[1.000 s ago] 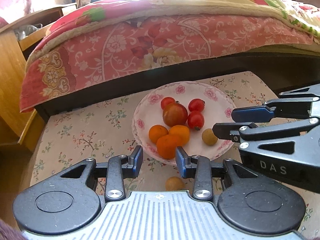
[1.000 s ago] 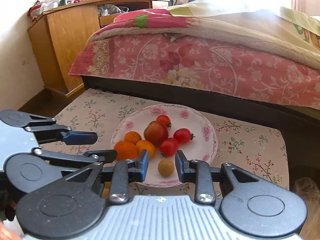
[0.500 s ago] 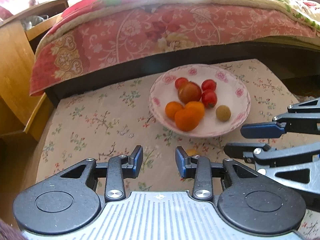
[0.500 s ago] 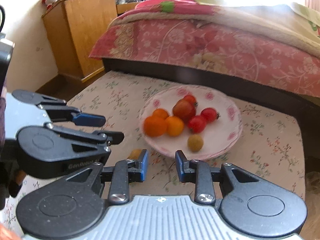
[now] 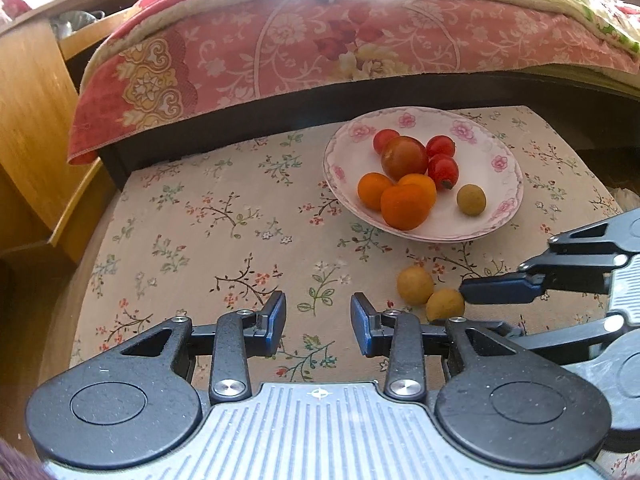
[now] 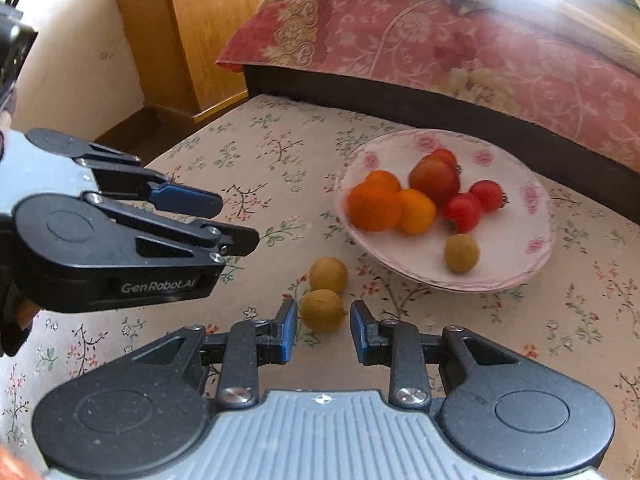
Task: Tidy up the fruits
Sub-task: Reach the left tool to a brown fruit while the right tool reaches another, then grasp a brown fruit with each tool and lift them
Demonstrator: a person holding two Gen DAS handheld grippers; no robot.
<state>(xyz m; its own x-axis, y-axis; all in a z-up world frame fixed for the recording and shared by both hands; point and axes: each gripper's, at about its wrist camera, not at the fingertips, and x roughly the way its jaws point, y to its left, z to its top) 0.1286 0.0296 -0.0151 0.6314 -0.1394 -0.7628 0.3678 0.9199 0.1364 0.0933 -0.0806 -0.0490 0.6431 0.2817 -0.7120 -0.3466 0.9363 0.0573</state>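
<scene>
A white flowered plate [image 5: 500, 160] [image 6: 516, 224] on the floral tablecloth holds three oranges [image 5: 404, 206], several red tomatoes [image 5: 404, 156] and one brown longan [image 5: 471, 199]. Two more longans lie loose on the cloth in front of the plate, a far one [image 6: 328, 275] and a near one [image 6: 322, 309] [image 5: 445, 305]. My right gripper [image 6: 324, 332] hovers right at the near longan, shut to a narrow gap with nothing gripped. One of its fingers [image 5: 500, 292] reaches that longan in the left wrist view. My left gripper [image 5: 318, 326] [image 6: 238, 222] is open and empty over bare cloth, left of the loose longans.
A bed with a pink floral quilt [image 5: 320, 40] and a dark frame [image 6: 440, 100] runs along the far side of the low table. A wooden cabinet [image 5: 28, 120] stands at the far left. The table's left edge [image 5: 92, 248] drops to the floor.
Both grippers have drawn back from the plate toward the near side of the table. The two loose longans have come into full view, and the right gripper has sunk to the nearer one.
</scene>
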